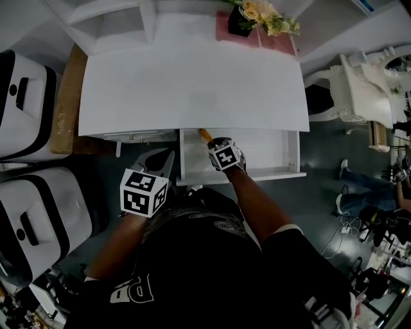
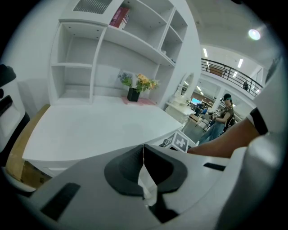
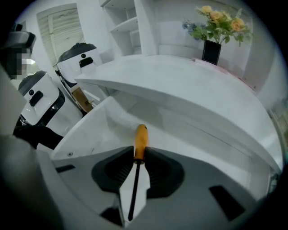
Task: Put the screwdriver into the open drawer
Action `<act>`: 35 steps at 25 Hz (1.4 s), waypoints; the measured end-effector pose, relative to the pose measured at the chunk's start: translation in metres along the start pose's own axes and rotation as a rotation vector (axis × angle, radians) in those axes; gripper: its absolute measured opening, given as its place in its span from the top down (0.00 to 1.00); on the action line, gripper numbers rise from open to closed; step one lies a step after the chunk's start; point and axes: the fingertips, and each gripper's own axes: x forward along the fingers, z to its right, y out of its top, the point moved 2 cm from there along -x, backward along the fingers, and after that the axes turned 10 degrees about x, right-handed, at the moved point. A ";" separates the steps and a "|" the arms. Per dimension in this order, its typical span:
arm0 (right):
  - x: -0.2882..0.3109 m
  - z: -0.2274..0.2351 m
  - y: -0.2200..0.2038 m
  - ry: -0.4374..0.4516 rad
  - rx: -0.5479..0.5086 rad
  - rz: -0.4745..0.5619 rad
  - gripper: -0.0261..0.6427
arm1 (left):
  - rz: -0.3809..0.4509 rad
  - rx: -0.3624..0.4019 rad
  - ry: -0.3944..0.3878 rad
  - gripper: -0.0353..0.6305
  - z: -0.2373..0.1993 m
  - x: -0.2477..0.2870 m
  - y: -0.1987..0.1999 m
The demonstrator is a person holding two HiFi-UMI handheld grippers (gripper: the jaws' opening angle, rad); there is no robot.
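The screwdriver [image 3: 140,143] has an orange handle and a thin dark shaft. My right gripper [image 3: 137,155] is shut on it at the base of the handle, the handle pointing ahead over the inside of the open drawer [image 3: 99,134]. In the head view the right gripper [image 1: 218,149] hangs over the white drawer [image 1: 270,154], and the orange handle [image 1: 205,135] pokes out toward the desk edge. My left gripper [image 1: 160,168] stays left of the drawer, below the desk front. Its jaws [image 2: 143,155] are shut with nothing between them.
A white desk [image 1: 192,83] spans the middle, with a flower vase [image 1: 247,16] on a pink mat at its back. White shelves [image 2: 112,49] rise behind it. White and black machines [image 1: 26,103] stand at the left. A person [image 2: 220,117] stands far off at the right.
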 end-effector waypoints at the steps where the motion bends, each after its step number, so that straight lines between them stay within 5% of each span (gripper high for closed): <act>1: 0.002 0.000 -0.001 0.001 -0.021 -0.006 0.83 | -0.003 -0.002 0.001 0.92 0.000 0.000 -0.001; 10: 0.011 -0.003 -0.013 -0.003 -0.123 -0.082 0.83 | -0.035 -0.003 -0.006 0.92 0.006 0.000 -0.012; 35: 0.029 0.001 -0.026 -0.018 -0.186 -0.158 0.83 | -0.048 -0.009 0.000 0.92 0.007 -0.003 -0.017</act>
